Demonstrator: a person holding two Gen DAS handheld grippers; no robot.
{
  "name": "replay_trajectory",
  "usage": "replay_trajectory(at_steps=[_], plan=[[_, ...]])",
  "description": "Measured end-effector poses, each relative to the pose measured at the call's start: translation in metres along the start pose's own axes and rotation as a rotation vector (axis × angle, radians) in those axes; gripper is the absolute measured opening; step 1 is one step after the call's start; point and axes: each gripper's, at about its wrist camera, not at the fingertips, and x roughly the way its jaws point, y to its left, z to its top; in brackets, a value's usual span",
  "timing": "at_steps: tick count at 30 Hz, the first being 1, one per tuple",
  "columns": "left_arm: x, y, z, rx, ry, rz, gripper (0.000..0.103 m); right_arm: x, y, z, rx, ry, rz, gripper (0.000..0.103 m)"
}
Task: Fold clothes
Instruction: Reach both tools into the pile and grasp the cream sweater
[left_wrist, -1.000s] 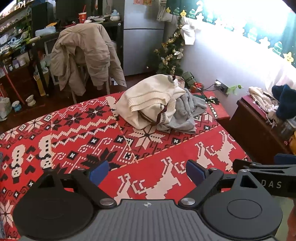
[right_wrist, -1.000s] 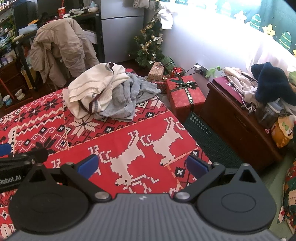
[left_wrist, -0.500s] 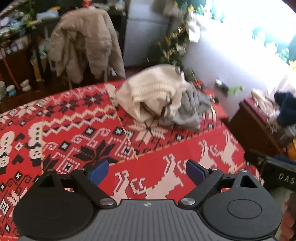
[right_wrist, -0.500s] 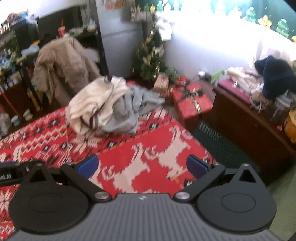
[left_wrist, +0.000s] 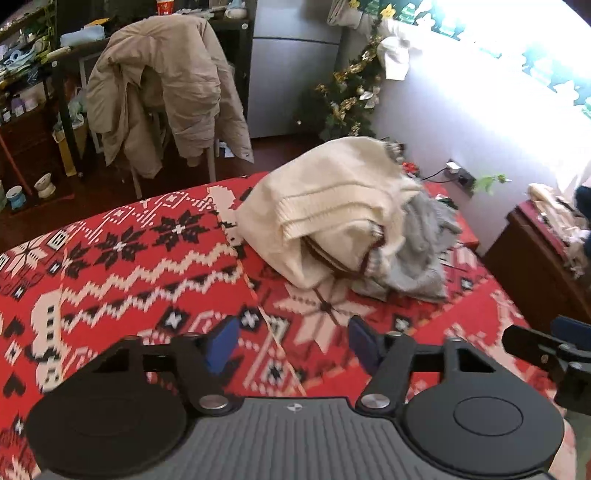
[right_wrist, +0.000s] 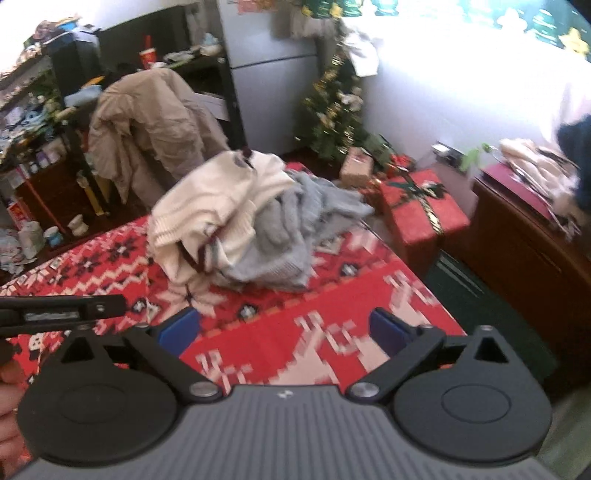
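Count of items in view

Two garments heaped on the red patterned cover (left_wrist: 155, 258): one cream sweater (left_wrist: 332, 206), one grey sweater (left_wrist: 424, 251). One beige jacket (left_wrist: 166, 92) on a chair. Two grippers: left gripper (left_wrist: 291, 345), right gripper (right_wrist: 284, 332).

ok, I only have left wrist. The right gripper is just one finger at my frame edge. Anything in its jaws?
Observer: Nothing. In the right wrist view the right gripper has only the red blanket between its pads, short of the clothes. Its jaws are closing.
Operator: What's past the grey sweater? The cream one blocks me.
Observer: The grey sweater spreads right from under the cream sweater toward the blanket's edge. Beyond it is a red gift box with a green ribbon.
Operator: Anything else there?
Observer: A smaller brown wrapped parcel stands behind the box, by the tree.
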Motion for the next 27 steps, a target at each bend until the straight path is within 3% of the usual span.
replay_trajectory(at_steps=[2, 4, 8, 16, 18, 20, 21, 22, 24, 27], plan=[[0.019, 0.005, 0.009, -0.008, 0.019, 0.001, 0.044, 0.016, 0.007, 0.009, -0.013, -0.003, 0.019, 0.08], [0.035, 0.011, 0.018, -0.02, 0.034, -0.025, 0.043, 0.034, 0.013, 0.019, -0.017, 0.004, 0.051, 0.062], [0.063, 0.017, 0.032, -0.032, 0.047, -0.051, 0.043, 0.073, 0.024, 0.037, -0.01, 0.009, 0.116, 0.044], [0.104, 0.023, 0.051, -0.068, 0.083, -0.097, 0.043, 0.155, 0.035, 0.066, 0.052, 0.052, 0.171, 0.043], [0.112, 0.023, 0.056, -0.083, 0.095, -0.102, 0.026, 0.17, 0.037, 0.069, 0.058, 0.056, 0.177, 0.043], [0.117, 0.023, 0.059, -0.098, 0.114, -0.09, 0.023, 0.186, 0.041, 0.071, 0.051, 0.064, 0.173, 0.036], [0.117, 0.023, 0.061, -0.1, 0.118, -0.077, 0.02, 0.193, 0.044, 0.07, 0.043, 0.068, 0.164, 0.02], [0.115, 0.023, 0.062, -0.098, 0.115, -0.061, 0.018, 0.197, 0.047, 0.07, 0.041, 0.07, 0.159, 0.012], [0.104, 0.022, 0.064, -0.095, 0.091, -0.041, 0.011, 0.198, 0.052, 0.069, 0.041, 0.058, 0.153, 0.009], [0.076, 0.024, 0.066, -0.102, 0.032, -0.029, 0.009, 0.182, 0.062, 0.069, 0.025, 0.013, 0.153, 0.008]])
